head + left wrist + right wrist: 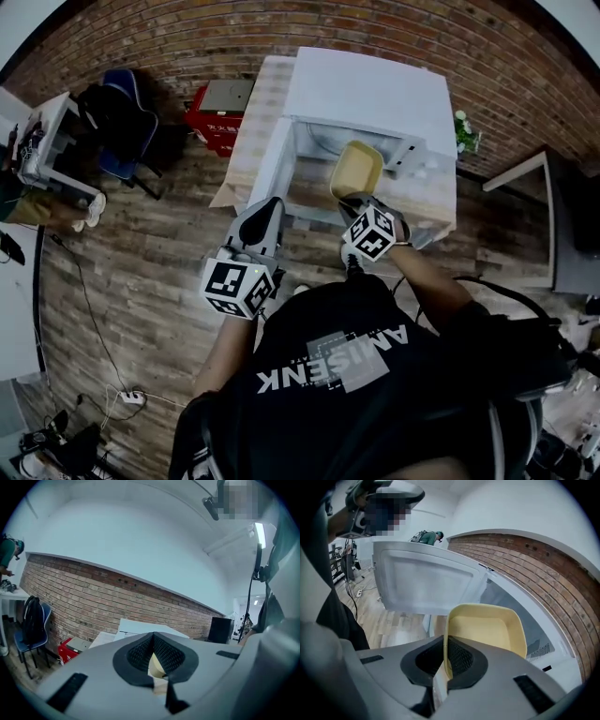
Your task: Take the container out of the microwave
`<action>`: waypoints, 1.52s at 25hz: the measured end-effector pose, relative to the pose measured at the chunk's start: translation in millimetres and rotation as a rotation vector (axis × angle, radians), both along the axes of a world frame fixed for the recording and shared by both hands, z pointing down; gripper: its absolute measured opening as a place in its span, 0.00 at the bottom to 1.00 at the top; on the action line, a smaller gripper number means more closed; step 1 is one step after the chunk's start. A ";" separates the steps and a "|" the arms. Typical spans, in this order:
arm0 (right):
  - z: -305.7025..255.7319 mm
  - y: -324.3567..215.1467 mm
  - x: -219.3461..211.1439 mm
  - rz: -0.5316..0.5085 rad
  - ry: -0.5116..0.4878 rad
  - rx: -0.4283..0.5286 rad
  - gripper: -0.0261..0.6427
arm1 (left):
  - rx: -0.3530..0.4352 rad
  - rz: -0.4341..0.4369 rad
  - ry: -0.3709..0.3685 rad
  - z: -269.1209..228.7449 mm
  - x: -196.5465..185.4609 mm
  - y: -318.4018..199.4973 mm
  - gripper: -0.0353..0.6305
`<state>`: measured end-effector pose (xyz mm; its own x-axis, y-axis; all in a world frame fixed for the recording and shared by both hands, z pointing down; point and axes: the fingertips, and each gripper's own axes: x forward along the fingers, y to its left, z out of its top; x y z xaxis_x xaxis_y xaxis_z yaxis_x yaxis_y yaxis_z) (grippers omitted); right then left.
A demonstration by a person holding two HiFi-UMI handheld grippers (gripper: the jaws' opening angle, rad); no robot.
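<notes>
A shallow yellow container [356, 171] hangs in front of the white microwave's [366, 89] open cavity, tilted on its side. My right gripper [364, 202] is shut on its near rim. In the right gripper view the container [483, 630] stands on edge, with that gripper [445, 641] clamping its wall. The microwave door [272, 169] is swung open to the left; in the right gripper view the door [426, 585] shows behind the container. My left gripper [265, 208] hovers near the door's lower edge. Seen from its own camera, the left gripper [153, 637] has its tips together and holds nothing.
The microwave sits on a low wooden table [253, 112] against a brick wall. A red box [220, 117] lies left of it. Farther left are a blue chair with a dark bag [122, 122] and a white desk [47, 141]. A small plant [466, 131] stands at the right.
</notes>
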<state>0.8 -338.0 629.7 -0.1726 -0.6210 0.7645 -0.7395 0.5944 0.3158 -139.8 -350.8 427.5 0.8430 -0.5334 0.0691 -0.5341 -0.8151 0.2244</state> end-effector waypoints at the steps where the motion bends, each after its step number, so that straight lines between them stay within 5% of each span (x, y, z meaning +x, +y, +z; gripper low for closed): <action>1: -4.7 3.7 -2.2 0.003 -0.003 0.004 0.11 | -0.001 0.004 0.002 -0.2 -0.8 -0.4 0.07; 12: -70.8 40.3 -4.7 0.085 -0.058 0.053 0.11 | 0.023 0.043 0.063 -3.8 3.4 -9.0 0.07; 16: -99.9 51.4 7.9 0.109 -0.059 0.101 0.11 | 0.098 0.081 0.088 -21.1 18.4 -5.7 0.07; 38: -195.1 123.7 172.4 0.326 -0.130 0.290 0.11 | 0.151 0.016 0.037 -57.1 117.5 10.0 0.07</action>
<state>173.2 -214.4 434.6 -0.0156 -0.8443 0.5357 -0.9179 0.2246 0.3272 -22.3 -340.9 370.5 0.8520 -0.5218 -0.0424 -0.5143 -0.8494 0.1180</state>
